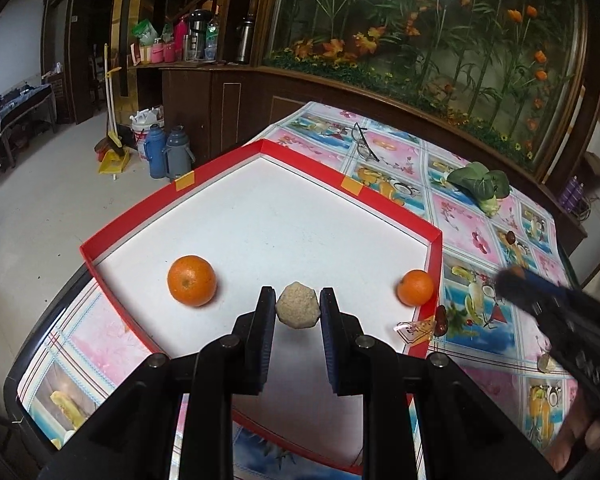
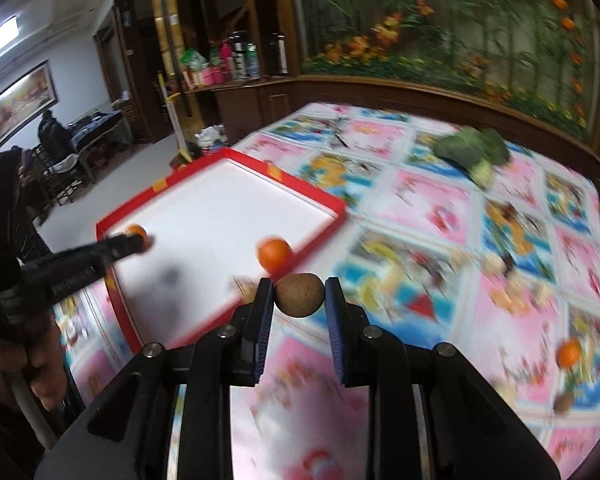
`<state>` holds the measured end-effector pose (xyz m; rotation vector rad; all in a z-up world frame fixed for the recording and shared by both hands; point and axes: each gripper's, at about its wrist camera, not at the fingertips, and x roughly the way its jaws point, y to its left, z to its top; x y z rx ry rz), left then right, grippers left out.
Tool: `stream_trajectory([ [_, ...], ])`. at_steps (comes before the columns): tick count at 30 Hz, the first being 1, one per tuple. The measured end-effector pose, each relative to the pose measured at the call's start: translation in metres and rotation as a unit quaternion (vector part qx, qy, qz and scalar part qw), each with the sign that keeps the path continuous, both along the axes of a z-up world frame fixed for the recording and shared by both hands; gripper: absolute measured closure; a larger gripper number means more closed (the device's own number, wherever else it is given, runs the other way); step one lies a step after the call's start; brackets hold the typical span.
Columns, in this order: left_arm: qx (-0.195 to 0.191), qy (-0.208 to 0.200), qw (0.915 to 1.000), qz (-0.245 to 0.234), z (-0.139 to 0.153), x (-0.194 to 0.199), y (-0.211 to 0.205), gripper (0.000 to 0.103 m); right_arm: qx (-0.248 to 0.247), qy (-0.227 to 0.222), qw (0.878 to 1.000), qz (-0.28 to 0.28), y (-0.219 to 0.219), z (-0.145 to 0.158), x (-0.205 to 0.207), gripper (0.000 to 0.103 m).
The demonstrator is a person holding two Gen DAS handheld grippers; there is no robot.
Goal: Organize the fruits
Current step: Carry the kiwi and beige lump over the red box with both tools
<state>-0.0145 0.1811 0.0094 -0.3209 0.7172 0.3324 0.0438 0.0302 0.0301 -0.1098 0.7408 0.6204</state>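
My left gripper (image 1: 298, 304) is shut on a rough beige ball-shaped fruit (image 1: 298, 309) and holds it over the white floor of the red-rimmed tray (image 1: 140, 210). Two oranges lie in the tray, a large one (image 1: 192, 280) to the left and a small one (image 1: 415, 293) by the right wall. My right gripper (image 2: 300, 296) is shut on a smooth brown round fruit (image 2: 300, 294), above the tablecloth just outside the near corner of the tray (image 2: 324, 198). The small orange (image 2: 275, 255) sits just beyond it. The left gripper (image 2: 136, 242) shows blurred at the left.
A leafy green vegetable (image 1: 480, 186) and a pair of glasses (image 1: 364, 142) lie further back on the patterned tablecloth. Red dates (image 1: 442, 320) and wrappers lie beside the tray. Another orange (image 2: 569, 354) and a brown fruit (image 2: 564, 402) rest at the right. The table's left edge drops to the floor.
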Motion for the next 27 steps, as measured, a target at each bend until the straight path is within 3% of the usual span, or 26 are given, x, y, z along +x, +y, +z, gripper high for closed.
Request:
stream_trajectory([
  [12,0.004,0.021,0.9997,0.015,-0.008,0.018,0.021,0.082,-0.012,0.041,0.999,0.015,0.068,-0.028,0.084,0.075],
  [27,0.004,0.043,0.9986,0.031,-0.017,0.027,0.032,0.082,-0.029,0.065,0.997,0.023,0.092,-0.048,0.113,0.075],
])
